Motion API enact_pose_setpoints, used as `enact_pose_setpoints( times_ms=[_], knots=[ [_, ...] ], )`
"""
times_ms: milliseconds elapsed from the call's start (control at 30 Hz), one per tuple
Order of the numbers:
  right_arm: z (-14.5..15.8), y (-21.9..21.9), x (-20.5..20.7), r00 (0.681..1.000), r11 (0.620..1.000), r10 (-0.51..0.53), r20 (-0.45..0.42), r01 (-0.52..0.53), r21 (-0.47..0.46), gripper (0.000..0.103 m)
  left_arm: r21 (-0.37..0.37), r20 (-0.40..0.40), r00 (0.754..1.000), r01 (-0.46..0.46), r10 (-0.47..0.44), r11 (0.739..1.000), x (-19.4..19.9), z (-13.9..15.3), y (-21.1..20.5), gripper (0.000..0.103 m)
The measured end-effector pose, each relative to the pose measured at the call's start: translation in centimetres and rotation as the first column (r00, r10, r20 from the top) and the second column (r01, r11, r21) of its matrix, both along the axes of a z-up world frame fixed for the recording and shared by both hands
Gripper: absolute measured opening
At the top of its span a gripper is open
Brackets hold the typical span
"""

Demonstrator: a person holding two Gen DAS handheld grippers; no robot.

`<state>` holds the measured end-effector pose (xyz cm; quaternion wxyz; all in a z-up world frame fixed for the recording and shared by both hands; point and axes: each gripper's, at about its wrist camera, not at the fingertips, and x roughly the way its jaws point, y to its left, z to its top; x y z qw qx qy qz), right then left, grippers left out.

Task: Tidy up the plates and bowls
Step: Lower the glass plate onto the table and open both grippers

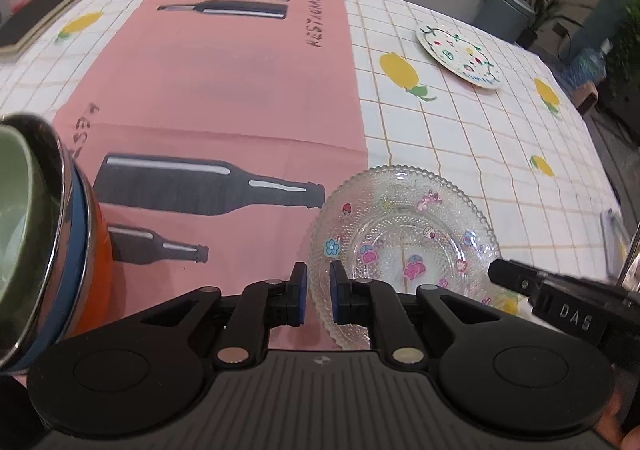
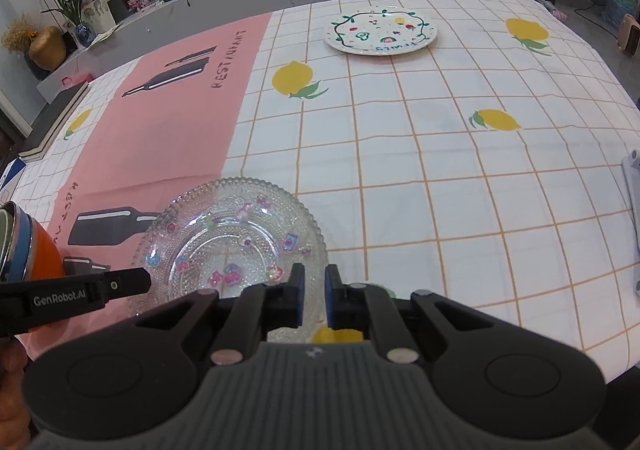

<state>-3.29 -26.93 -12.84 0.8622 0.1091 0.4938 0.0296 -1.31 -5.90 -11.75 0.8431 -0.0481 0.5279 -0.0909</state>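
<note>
A clear beaded glass plate (image 1: 404,226) (image 2: 236,234) with small flower stickers lies low over the tablecloth, between my two grippers. My left gripper (image 1: 318,288) has the plate's left rim between its blue pads, which stand close together on it. On the opposite side, my right gripper (image 2: 315,290) is shut on the right rim. Each gripper's tip shows in the other's view: the right gripper (image 1: 498,270) and the left gripper (image 2: 146,282). A white plate (image 1: 460,54) (image 2: 380,32) painted with a green vine sits far off on the table.
A stack of bowls (image 1: 44,234) (image 2: 28,250), green inside steel-rimmed blue and orange ones, stands close at the left. A pink bottle-print cloth (image 1: 224,90) covers the left half. A dark book (image 2: 52,118) lies far left, a pale flat object (image 2: 632,218) at the right edge.
</note>
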Motion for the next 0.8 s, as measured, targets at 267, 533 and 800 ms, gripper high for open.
enact_pose_setpoints(
  times_ms=[267,533,800],
  knots=[
    [-0.1,-0.3,-0.2,1.000,1.000,-0.018,-0.010,0.019,0.013,0.028,0.145,0.083,0.994,0.058,-0.071,0.988,-0.9,0.2,-1.4,0.024],
    [-0.6,-1.4,-0.6,0.998,0.995,-0.042,-0.052,0.046,0.085,0.033,0.000,0.022,1.000,0.015,-0.015,1.000,-0.9,-0.2,0.8,0.029],
    [-1.0,-1.5,-0.5,0.997,0.993,-0.045,-0.062,0.051,0.108,0.025,-0.032,0.029,0.999,0.034,-0.033,0.999,-0.7,-0.4,0.5,0.017]
  ],
)
